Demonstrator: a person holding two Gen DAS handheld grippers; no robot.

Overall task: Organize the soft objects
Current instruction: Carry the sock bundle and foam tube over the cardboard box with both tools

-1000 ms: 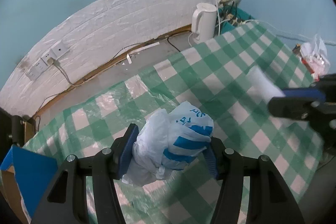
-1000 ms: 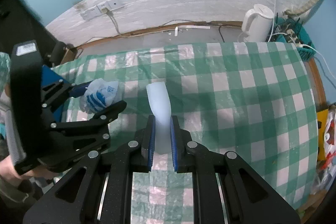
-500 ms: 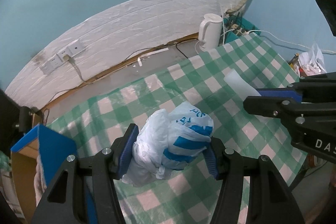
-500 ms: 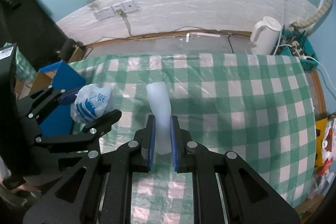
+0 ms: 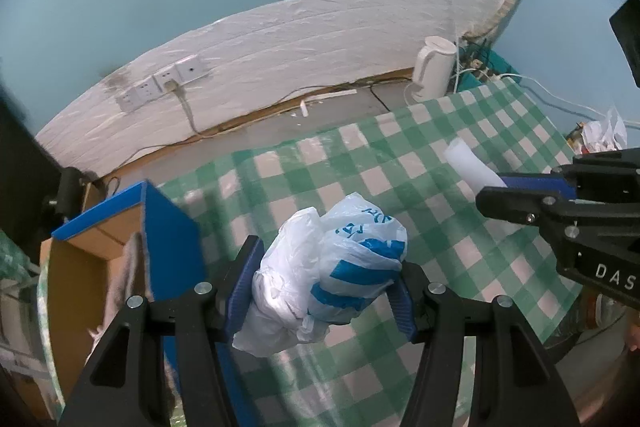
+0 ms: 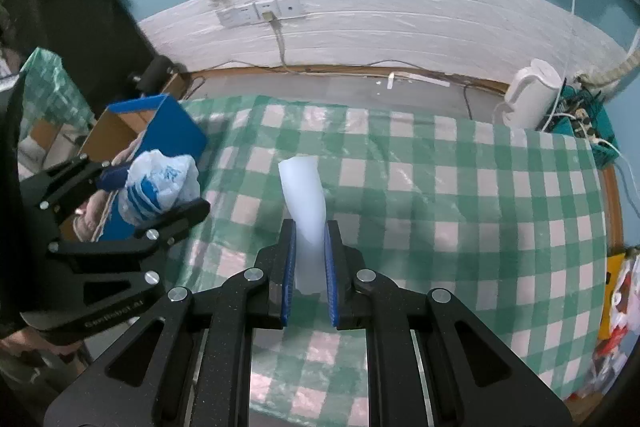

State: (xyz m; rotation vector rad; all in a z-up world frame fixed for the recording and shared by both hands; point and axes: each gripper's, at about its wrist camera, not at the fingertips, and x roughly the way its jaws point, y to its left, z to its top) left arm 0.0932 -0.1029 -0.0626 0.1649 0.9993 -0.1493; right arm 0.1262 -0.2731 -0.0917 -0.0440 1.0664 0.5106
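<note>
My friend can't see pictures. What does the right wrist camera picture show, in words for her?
The right gripper is shut on a white foam roll above a table with a green checked cloth. To the left, the left gripper is shut on a crumpled white and blue plastic bag near an open blue cardboard box. A white kettle stands on the floor behind.

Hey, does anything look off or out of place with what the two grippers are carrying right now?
Nothing stands out. The left gripper clamps the crumpled plastic bag; the right gripper pinches the white foam piece, which bends slightly.
</note>
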